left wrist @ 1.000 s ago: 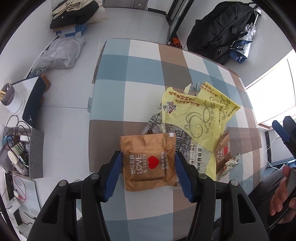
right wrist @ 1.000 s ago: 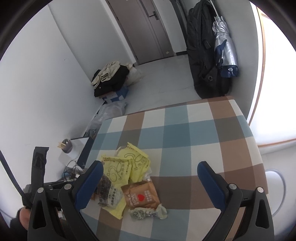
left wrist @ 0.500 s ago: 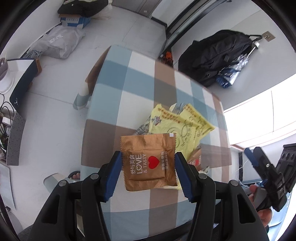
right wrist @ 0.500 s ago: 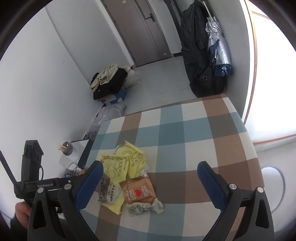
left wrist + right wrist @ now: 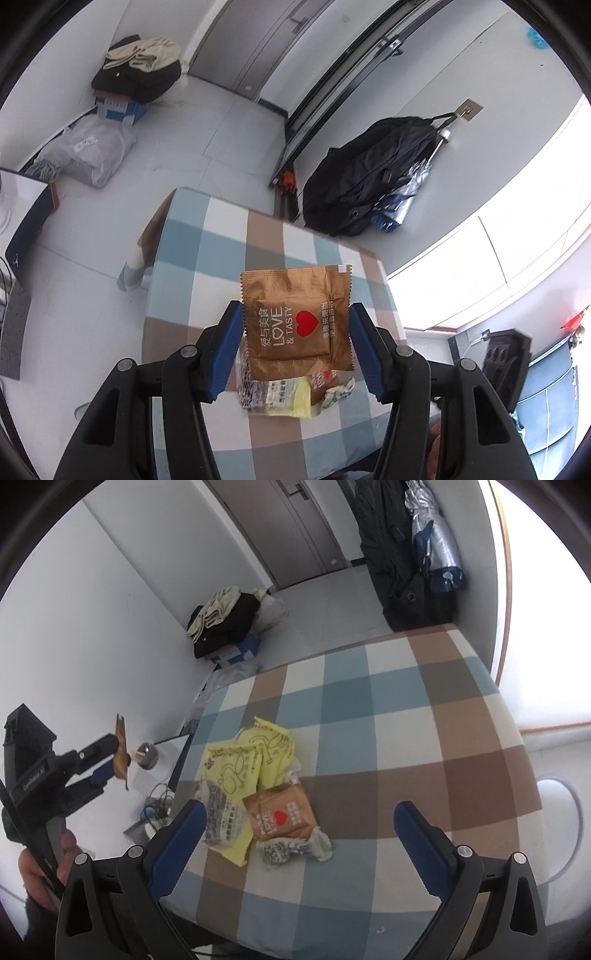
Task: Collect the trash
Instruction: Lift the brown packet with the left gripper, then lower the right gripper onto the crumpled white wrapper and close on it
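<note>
- Wrapper: the brown "LOVE & TASTY" wrapper (image 5: 297,325) is pinched by its two side edges between the blue pads of the left tool (image 5: 296,345). A second ago it lay flat on the checked table (image 5: 221,236); now it hangs in the air above the table, and the right wrist view shows it edge-on (image 5: 120,751), off the table's left side.
- Meaning for the task: judging from that lift, one piece of trash is picked up and still needs a bin or bag; none shows in either view.
- Remaining pile: a second brown wrapper (image 5: 280,818), two yellow bags (image 5: 251,760), a printed clear packet (image 5: 221,819) and a crumpled scrap (image 5: 291,847) lie together near the table's front-left part.
- Right tool (image 5: 299,834): its jaws stand spread wide with nothing between them, hovering over the pile; it sits a little lower and nearer the pile than a second ago, probably lining up for the next piece.
- Surroundings: a hand (image 5: 44,864) grips the left tool's handle; clothes and bags lie on the floor beyond.
</note>
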